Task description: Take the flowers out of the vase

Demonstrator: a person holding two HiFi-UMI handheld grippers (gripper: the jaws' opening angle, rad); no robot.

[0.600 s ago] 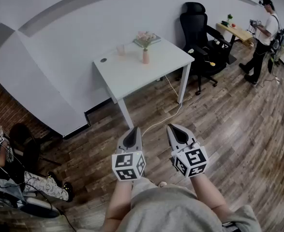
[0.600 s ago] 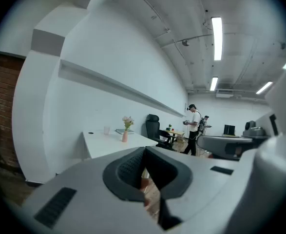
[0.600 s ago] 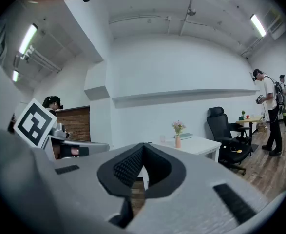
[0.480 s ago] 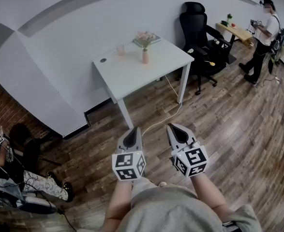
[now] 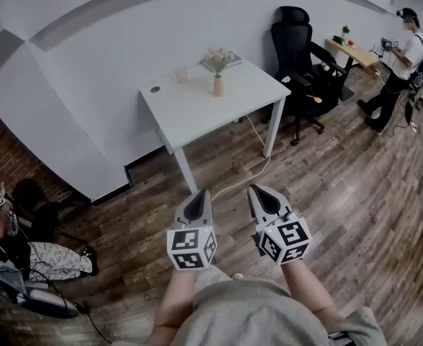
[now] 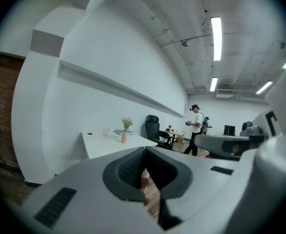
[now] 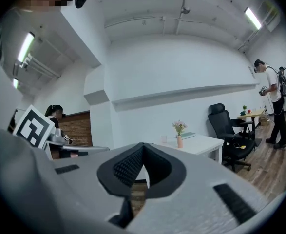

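A small pink vase (image 5: 217, 86) with pale pink flowers (image 5: 216, 55) stands on the white table (image 5: 197, 110) across the room; the vase (image 6: 124, 137) also shows in the left gripper view, and the vase (image 7: 180, 142) in the right gripper view. My left gripper (image 5: 197, 197) and right gripper (image 5: 261, 192) are held side by side above the wooden floor, far short of the table. Both are shut, tips together, with nothing between them. The jaw tips of the left gripper (image 6: 145, 150) and right gripper (image 7: 143, 146) meet in their own views.
A clear cup (image 5: 181, 75) and a greenish book (image 5: 222, 62) share the tabletop. A black office chair (image 5: 301, 63) stands right of the table, with a cable (image 5: 251, 166) on the floor. One person (image 5: 402, 67) stands at far right; another (image 5: 9, 258) sits at lower left.
Both grippers hold still. The standing person at far right has shifted slightly rightward in the head view, and the seated person's legs at lower left have drawn in.
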